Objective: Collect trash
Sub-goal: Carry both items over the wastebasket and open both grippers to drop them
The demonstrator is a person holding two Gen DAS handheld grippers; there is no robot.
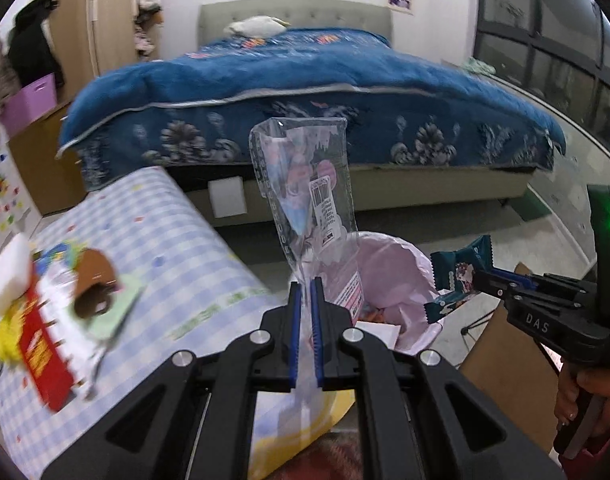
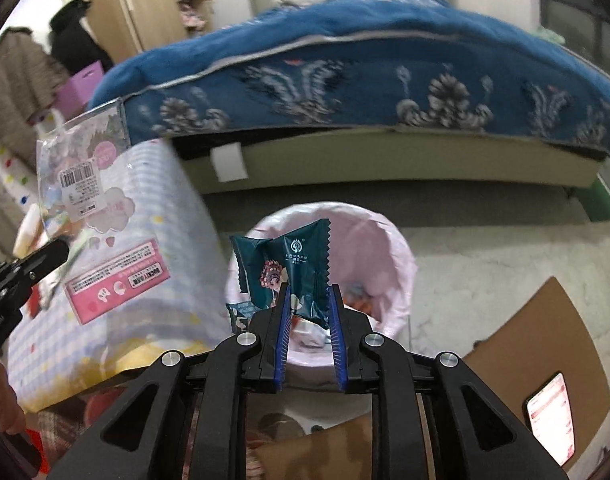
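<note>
My left gripper [image 1: 305, 285] is shut on the bottom edge of a clear plastic bag [image 1: 305, 184] with a barcode sticker and pink label. The bag stands upright above the left rim of a bin with a pink liner [image 1: 401, 256]. My right gripper [image 2: 310, 292] is shut on a crumpled teal snack wrapper [image 2: 293, 264], right over the bin's pink liner [image 2: 385, 240]. Some trash lies at the bottom of the bin. In the right wrist view the clear bag [image 2: 93, 200] and left gripper [image 2: 59, 252] are at the left. The left wrist view has the right gripper [image 1: 483, 280] and teal wrapper [image 1: 461, 276] at the right.
A table with a blue-checked cloth [image 1: 145, 240] stands left of the bin, carrying a red box [image 1: 41, 360] and other packaging. Behind is a bed with a blue quilt [image 1: 305, 80]. A cardboard sheet [image 2: 545, 320] with a lit phone [image 2: 551, 420] lies right of the bin.
</note>
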